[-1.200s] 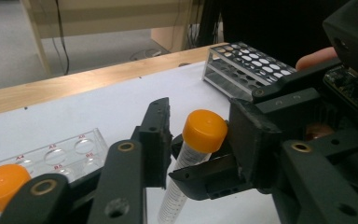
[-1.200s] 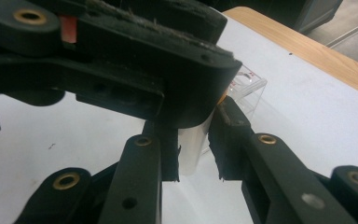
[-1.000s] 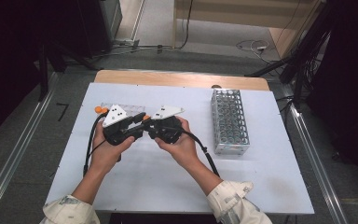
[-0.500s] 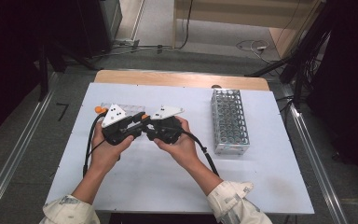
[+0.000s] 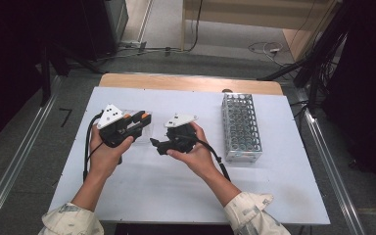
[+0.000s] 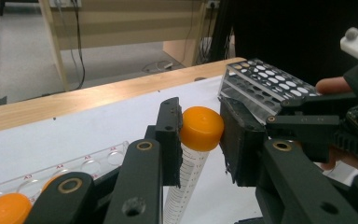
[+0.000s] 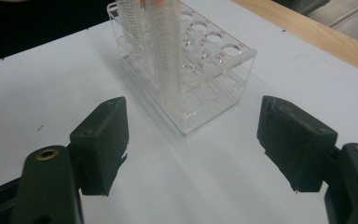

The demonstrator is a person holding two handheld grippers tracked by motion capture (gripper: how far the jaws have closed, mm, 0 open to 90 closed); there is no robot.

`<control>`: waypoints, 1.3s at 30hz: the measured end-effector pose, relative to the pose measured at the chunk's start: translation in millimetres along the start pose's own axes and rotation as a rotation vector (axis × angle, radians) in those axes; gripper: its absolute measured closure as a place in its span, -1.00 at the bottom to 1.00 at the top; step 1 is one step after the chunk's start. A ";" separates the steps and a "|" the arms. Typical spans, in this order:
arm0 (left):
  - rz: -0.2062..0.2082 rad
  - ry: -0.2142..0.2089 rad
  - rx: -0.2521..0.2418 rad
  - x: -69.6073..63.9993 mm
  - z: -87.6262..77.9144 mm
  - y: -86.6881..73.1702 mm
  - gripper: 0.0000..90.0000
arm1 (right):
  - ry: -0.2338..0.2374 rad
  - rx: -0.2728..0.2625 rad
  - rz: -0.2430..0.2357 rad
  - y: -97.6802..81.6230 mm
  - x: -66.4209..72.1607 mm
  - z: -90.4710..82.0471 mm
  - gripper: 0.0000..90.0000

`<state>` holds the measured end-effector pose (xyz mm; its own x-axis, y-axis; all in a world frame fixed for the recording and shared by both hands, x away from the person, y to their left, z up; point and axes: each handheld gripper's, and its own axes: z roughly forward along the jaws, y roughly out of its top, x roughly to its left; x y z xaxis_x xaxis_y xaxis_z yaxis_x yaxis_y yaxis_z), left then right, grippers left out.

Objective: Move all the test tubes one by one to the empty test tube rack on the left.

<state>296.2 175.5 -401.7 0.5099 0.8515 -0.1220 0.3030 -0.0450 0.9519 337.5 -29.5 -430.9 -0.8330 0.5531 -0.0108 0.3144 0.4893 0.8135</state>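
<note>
Left gripper (image 5: 144,117) sits over the clear rack (image 5: 142,134) at the left of the white table (image 5: 176,196), jaws clamped on the orange cap (image 6: 200,127) of a graduated tube (image 6: 186,179). In the left gripper view the cap is pinched between both pads and the tube hangs below them, above the table beside the rack's labelled holes; a second orange cap (image 6: 4,210) shows at the lower left.

Right gripper (image 5: 157,145) is just beside it, near table centre; its jaws have just been opening and stand wide apart with nothing between them. In the right gripper view they point at the clear rack (image 7: 200,88) and the tube (image 7: 165,51) ahead.

Metal wire rack (image 5: 241,126) stands well apart at the right
</note>
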 end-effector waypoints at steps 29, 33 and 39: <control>-0.040 0.115 -0.025 34.8 2.1 2.8 0.57 | -0.019 0.005 0.042 -13.2 -10.8 -6.8 -0.50; -0.052 0.120 -0.008 37.7 5.3 -3.2 0.58 | -0.015 0.002 0.038 -13.5 -10.3 -6.7 -0.50; -0.053 0.126 0.023 39.5 9.5 -11.4 0.57 | -0.014 0.003 0.040 -13.7 -10.7 -7.5 -0.50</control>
<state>320.5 204.6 -420.0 0.3879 0.9119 -0.1341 0.3456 -0.0090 0.9383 338.7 -47.2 -437.6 -0.8131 0.5820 0.0137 0.3488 0.4682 0.8118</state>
